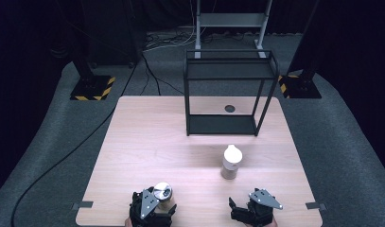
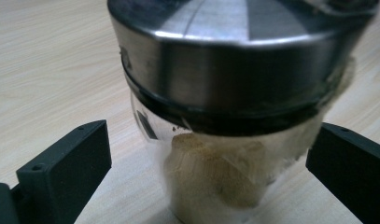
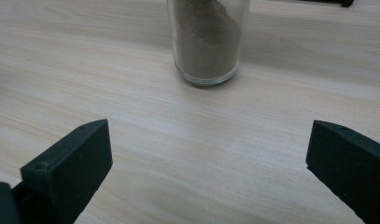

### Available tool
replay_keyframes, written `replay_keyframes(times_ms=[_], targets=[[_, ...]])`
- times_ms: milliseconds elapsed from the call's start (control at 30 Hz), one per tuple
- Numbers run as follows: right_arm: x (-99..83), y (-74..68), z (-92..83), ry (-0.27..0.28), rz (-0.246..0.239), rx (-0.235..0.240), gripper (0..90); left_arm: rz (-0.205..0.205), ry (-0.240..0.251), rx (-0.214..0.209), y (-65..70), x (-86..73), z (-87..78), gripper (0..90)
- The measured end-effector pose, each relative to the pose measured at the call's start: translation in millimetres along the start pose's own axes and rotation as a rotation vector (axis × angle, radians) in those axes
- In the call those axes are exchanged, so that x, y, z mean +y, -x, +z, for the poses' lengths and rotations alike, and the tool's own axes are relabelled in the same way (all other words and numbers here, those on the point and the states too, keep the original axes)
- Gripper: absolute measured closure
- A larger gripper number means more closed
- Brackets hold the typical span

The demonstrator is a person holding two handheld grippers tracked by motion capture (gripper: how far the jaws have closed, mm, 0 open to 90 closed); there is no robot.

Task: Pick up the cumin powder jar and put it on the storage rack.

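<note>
— Two containers on the pale wooden table (image 1: 147,142), correct?

— Correct. One is a short clear glass jar with a brushed steel lid (image 1: 162,193), at the near edge on the left. It holds a tan powder, lying in clumps low in the glass. The other is a taller clear glass jar with a white domed cap (image 1: 231,162), standing upright right of centre and filled with a grey-brown powder to well up its wall. A black metal two-tier shelf rack (image 1: 230,92) stands at the far side, both tiers bare.

— State of the claws?

— Left gripper (image 1: 152,208): jaws spread wide, one on either side of the steel-lidded jar, gaps visible on both sides, nothing clamped. Right gripper (image 1: 251,208): jaws likewise spread wide over bare table, holding nothing. The white-capped jar stands ahead of it, apart from both jaws.
</note>
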State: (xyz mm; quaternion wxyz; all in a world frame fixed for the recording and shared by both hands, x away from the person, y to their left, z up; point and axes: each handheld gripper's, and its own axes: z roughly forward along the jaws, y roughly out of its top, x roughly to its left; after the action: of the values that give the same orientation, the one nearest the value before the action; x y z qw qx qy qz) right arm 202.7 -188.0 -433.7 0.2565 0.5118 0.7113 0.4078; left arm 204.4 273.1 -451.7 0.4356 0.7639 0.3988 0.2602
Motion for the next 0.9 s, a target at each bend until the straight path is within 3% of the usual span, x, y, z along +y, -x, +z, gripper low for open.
replay_keyframes(times_ms=[233, 267, 300, 333, 367, 900], targets=[[-0.7, 1.3, 1.0, 0.001, -0.001, 0.010, 0.0, -0.001, 0.007, -0.006, -2.4, 2.0, 7.0, 0.0], [-0.8, 1.8, 1.1, 0.001, 0.002, 0.012, 0.0, -0.002, -0.001, -0.027, -6.1, 3.1, 8.0, 0.1], [-0.9, 1.9, 1.1, 0.001, 0.002, 0.013, 0.0, 0.002, -0.010, -0.073, -13.5, 4.2, 9.1, 8.2], [-0.9, 1.8, 1.1, 0.001, 0.001, 0.012, 0.0, 0.005, -0.018, -0.076, -13.4, 5.3, 9.8, 25.8], [-1.0, 2.3, 1.1, 0.001, 0.002, 0.015, 0.0, 0.000, -0.016, -0.071, -12.1, 4.9, 9.6, 29.4], [-1.0, 4.3, 1.3, -0.002, 0.005, 0.022, 0.0, 0.002, -0.023, -0.090, -10.5, 7.2, 9.2, 30.6]])
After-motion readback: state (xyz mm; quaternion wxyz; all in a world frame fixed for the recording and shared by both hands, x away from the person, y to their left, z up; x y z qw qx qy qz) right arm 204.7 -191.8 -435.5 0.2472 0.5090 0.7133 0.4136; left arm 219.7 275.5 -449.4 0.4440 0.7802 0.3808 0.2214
